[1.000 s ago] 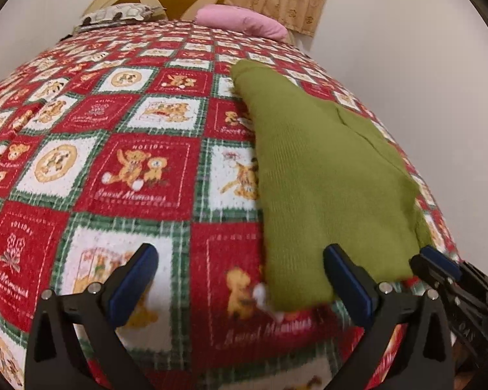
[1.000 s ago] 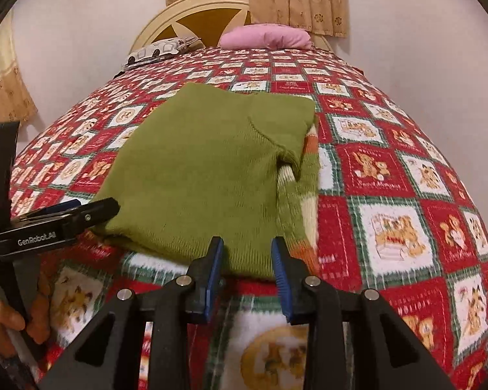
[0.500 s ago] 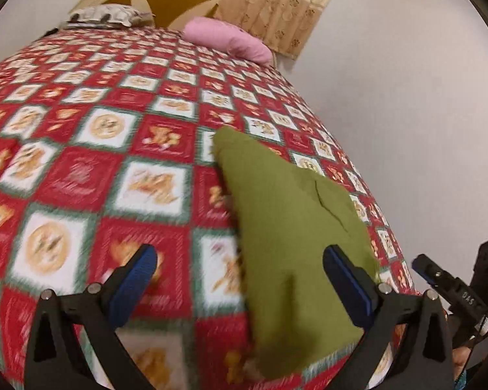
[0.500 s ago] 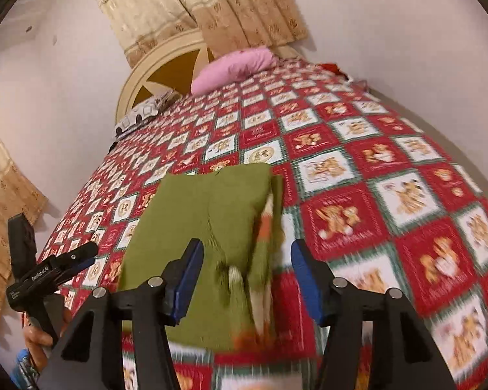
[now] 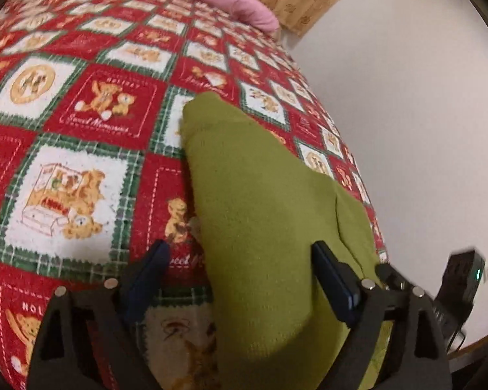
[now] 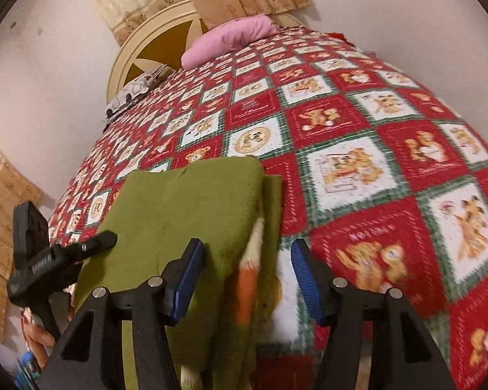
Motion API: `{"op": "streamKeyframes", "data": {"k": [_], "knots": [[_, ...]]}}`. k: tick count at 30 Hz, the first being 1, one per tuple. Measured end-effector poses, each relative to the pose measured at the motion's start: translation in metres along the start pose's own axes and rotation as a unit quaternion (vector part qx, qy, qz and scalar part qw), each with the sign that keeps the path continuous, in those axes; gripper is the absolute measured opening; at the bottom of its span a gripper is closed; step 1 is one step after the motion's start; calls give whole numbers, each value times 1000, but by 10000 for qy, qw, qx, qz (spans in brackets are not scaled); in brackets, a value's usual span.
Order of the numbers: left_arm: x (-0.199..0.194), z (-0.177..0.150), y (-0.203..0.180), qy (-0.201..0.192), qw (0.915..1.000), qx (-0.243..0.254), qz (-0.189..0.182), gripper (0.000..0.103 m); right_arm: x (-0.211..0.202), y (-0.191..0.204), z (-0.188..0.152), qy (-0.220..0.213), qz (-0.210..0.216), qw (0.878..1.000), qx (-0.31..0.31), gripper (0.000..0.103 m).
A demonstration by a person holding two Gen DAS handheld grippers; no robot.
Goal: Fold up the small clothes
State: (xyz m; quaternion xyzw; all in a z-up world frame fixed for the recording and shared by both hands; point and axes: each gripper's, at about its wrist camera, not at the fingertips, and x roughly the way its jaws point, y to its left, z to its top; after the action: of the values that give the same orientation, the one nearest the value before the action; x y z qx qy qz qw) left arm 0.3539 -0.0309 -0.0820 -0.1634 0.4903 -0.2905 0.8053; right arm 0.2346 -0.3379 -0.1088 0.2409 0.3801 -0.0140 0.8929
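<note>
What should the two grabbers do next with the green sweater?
Probably lower both and pinch its near edge. The left gripper and right gripper stand open over the folded green sweater, gripping nothing, so another fold needs a hold first.

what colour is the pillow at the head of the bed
Pink: the soft pillow by the cream headboard, clearest in the right wrist view.

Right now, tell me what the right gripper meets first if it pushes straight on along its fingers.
Most likely the folded green sweater, at its striped edge between the open right gripper fingers; depth is unclear.
</note>
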Motion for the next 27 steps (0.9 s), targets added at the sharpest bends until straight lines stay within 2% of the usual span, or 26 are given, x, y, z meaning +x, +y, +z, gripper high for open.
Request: {"op": "streamKeyframes", "data": {"k": [3, 6, 9, 11, 12, 13, 17, 20, 21, 23, 24, 26, 27], "knots": [[0, -10, -9, -123, 9985, 487, 221, 92, 31, 4, 2, 405, 6, 9989, -246, 66], [1, -13, -12, -178, 9971, 692, 270, 94, 32, -1, -1, 208, 190, 9993, -236, 68], [1, -12, -8, -172, 9975, 670, 130, 95, 30, -2, -4, 154, 305, 9991, -259, 68], [-1, -12, -6, -227, 9978, 621, 31, 93, 31, 5, -5, 171, 322, 9984, -438, 64], [-3, -12, -4, -252, 9979, 587, -46, 89, 31, 9, -6, 171, 325, 9978, -559, 60], [-2, -12, -3, -259, 9981, 547, -140, 83, 31, 13, -6, 169, 307, 9972, -662, 59], [1, -9, -1, -213, 9982, 415, -373, 81, 36, 9, -4, 225, 383, 9975, -547, 61], [4, -8, -3, -190, 9980, 447, -396, 85, 40, 7, -2, 281, 490, 9974, -451, 65], [5, -7, -5, -169, 9978, 498, -409, 90, 41, 9, -2, 295, 451, 9972, -520, 68], [7, -8, -10, -149, 9973, 646, -330, 92, 43, 15, -2, 302, 367, 9968, -648, 68], [6, -8, -11, -175, 9971, 672, -301, 90, 43, 16, -2, 297, 326, 9967, -685, 66], [5, -9, -9, -255, 9973, 620, -289, 80, 41, 16, -3, 276, 349, 9966, -693, 53], [5, -8, -6, -264, 9973, 559, -390, 69, 40, 17, -4, 269, 452, 9962, -699, 42]]}}
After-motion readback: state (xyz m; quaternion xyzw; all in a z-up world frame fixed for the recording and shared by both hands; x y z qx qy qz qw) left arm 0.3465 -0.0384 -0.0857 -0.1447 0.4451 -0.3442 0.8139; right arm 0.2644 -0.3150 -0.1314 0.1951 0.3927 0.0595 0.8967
